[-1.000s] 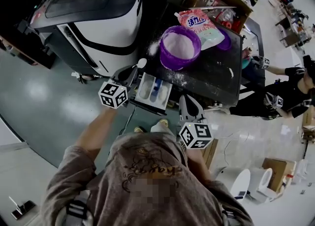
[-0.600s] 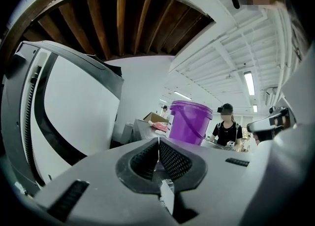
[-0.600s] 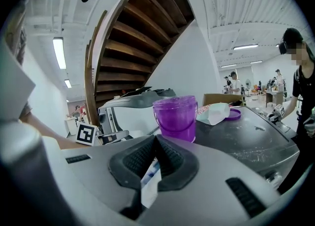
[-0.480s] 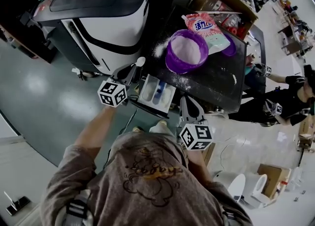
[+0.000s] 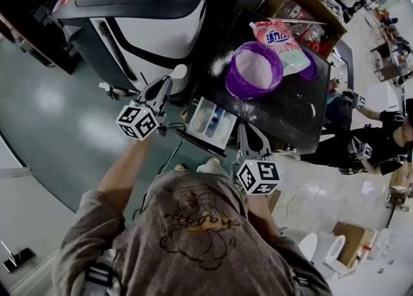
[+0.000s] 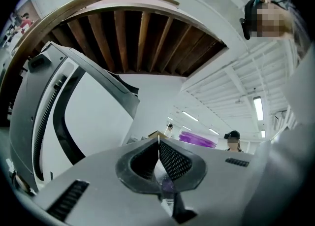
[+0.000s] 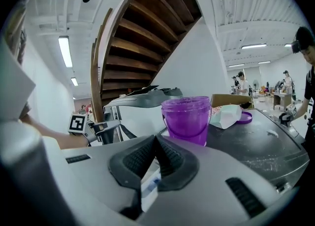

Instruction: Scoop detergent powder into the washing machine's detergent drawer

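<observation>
In the head view my left gripper (image 5: 166, 84) is shut on the handle of a white spoon (image 5: 179, 71), left of the open white detergent drawer (image 5: 208, 120). The spoon's bowl points up toward the washing machine (image 5: 151, 14). In the left gripper view the pads (image 6: 170, 160) pinch a thin white handle (image 6: 158, 171). My right gripper (image 5: 248, 132) is shut with nothing in it, just right of the drawer. The right gripper view shows the drawer (image 7: 150, 185) under the right gripper (image 7: 156, 139). A purple bucket (image 5: 253, 69) of white powder stands on the black table (image 5: 290, 111).
A detergent bag (image 5: 279, 40) and a purple lid (image 5: 310, 66) lie behind the bucket, with spilled powder (image 5: 217, 64) on the table. A cardboard box (image 5: 303, 4) is at the back. People (image 5: 368, 140) stand to the right. The bucket (image 7: 187, 119) rises ahead of the right gripper.
My left gripper has drawn a little left, away from the drawer, with the spoon still in it. The right gripper has stayed beside the drawer.
</observation>
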A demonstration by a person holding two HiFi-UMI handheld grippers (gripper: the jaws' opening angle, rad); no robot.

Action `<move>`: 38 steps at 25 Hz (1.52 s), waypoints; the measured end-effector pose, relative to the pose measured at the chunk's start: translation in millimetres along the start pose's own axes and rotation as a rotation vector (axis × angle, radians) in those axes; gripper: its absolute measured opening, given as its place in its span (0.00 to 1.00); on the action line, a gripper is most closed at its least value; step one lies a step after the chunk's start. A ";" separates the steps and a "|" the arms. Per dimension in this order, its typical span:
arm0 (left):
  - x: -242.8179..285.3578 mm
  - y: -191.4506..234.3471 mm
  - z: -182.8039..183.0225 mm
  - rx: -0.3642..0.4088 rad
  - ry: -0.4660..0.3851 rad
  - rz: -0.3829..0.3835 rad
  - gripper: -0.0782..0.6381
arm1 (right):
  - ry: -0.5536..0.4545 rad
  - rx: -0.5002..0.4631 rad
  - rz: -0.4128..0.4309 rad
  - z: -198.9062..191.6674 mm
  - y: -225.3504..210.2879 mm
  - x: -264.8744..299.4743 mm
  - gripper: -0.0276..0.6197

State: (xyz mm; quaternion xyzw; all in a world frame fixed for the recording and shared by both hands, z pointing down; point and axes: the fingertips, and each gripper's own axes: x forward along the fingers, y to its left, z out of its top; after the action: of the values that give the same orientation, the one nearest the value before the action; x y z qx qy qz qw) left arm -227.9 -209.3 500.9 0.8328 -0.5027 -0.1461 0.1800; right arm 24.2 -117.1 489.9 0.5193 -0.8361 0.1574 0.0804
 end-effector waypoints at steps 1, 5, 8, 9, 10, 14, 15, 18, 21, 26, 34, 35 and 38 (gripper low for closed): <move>-2.8 -5.0 5.8 -0.001 -0.012 -0.012 0.14 | -0.001 -0.001 0.002 0.7 0.6 0.5 0.04; -12.2 -29.9 26.3 0.030 -0.040 -0.057 0.14 | -0.004 -0.002 0.004 2.2 -0.3 0.9 0.05; -17.7 -49.0 43.0 0.041 -0.063 -0.089 0.14 | -0.009 0.000 0.002 3.7 -1.1 0.0 0.05; -19.3 -56.1 46.9 0.040 -0.068 -0.100 0.14 | -0.011 0.000 0.001 4.0 -1.3 -0.4 0.05; -21.0 -63.7 50.0 0.040 -0.070 -0.109 0.14 | -0.014 0.001 0.001 4.4 -1.3 -0.8 0.05; -25.5 -93.0 52.6 0.059 -0.070 -0.144 0.14 | -0.030 0.007 0.001 8.6 -1.4 -2.7 0.05; -25.9 -100.6 52.7 0.068 -0.068 -0.151 0.14 | -0.034 0.007 0.000 9.8 -1.6 -3.3 0.05; -26.7 -124.9 53.0 0.104 -0.068 -0.188 0.14 | -0.042 0.006 -0.003 12.2 -2.5 -5.6 0.05; -26.7 -145.5 51.1 0.154 -0.066 -0.229 0.14 | -0.052 0.004 -0.009 14.2 -4.2 -7.6 0.05; -27.2 -171.7 46.2 0.211 -0.069 -0.288 0.14 | -0.072 -0.005 -0.023 18.2 -9.5 -12.0 0.05; -23.5 -179.6 47.5 0.238 -0.086 -0.290 0.14 | -0.124 -0.019 -0.052 27.4 -20.5 -21.0 0.05; -22.9 -178.2 47.6 0.236 -0.087 -0.284 0.14 | -0.130 -0.020 -0.054 28.5 -21.9 -22.0 0.04; -21.3 -176.9 44.8 0.243 -0.080 -0.274 0.14 | -0.140 -0.017 -0.062 29.1 -26.4 -24.3 0.04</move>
State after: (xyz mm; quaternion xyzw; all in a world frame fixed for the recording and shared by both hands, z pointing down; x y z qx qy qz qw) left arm -117.7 -121.2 383.2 0.9026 -0.4054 -0.1404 0.0364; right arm 59.6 -117.5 460.2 0.5539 -0.8246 0.1108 0.0310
